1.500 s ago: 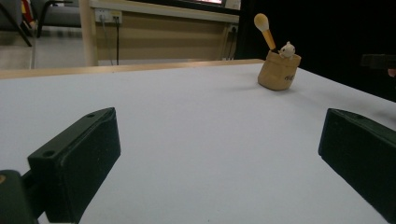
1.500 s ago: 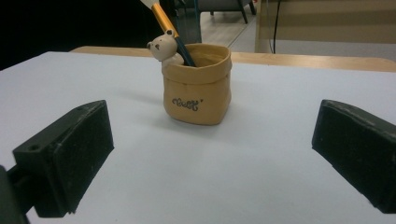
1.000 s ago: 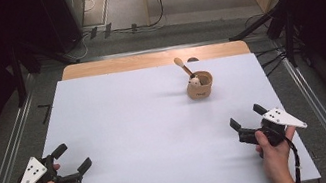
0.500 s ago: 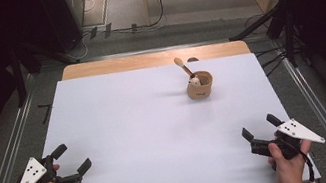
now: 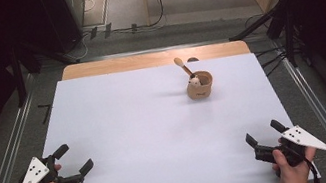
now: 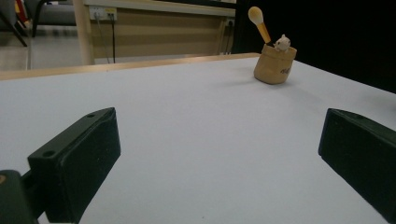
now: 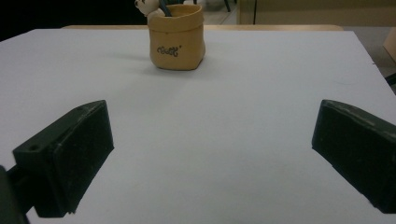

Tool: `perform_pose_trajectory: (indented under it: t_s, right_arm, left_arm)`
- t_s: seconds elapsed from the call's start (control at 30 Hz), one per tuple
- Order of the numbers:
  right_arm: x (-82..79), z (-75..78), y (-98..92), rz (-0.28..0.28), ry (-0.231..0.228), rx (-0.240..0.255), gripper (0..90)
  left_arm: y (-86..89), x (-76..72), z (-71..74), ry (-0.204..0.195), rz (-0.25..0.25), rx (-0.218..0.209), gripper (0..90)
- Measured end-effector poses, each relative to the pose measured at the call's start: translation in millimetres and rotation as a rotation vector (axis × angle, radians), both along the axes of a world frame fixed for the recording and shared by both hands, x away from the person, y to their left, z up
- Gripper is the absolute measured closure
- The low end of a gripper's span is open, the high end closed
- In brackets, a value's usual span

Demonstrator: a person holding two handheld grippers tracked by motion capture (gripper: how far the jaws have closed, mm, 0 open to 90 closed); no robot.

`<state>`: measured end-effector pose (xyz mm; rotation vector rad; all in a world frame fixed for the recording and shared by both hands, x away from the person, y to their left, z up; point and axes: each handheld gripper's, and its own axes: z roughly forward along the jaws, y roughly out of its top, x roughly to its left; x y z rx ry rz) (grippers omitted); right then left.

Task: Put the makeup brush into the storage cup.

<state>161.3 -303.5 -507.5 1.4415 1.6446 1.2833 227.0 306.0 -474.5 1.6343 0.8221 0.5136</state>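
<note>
Upright pot [image 5: 199,86], spoon [image 5: 184,68] leaning far-left

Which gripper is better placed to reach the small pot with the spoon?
Right, probably. The pot stands on the table's far right; the right gripper sits open on that side, facing it. The left gripper must cross the table.

The high view looks forward and down from the person's side, taking in the whole counter [image 5: 156,123]. Each gripper view sits low near the counter's near edge, looking along its own jaws across the surface. All three share the pot [image 5: 199,85] [image 6: 274,65] [image 7: 177,41], far from both low cameras.
</note>
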Motion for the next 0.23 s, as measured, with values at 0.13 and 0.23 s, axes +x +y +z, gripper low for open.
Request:
perform_pose_trajectory:
  t_s: [0.13,0.23]
  right_arm:
    - [0.1,0.3,-0.4,0.004,-0.005,-0.002,0.0]
    - [0.4,0.5,-0.1,0.006,-0.002,0.000,0.0]
  left_arm:
    - [-0.4,0.6,-0.1,0.003,-0.007,0.001,0.0]
    - [-0.3,0.6,0.3,0.005,-0.007,-0.002,0.0]
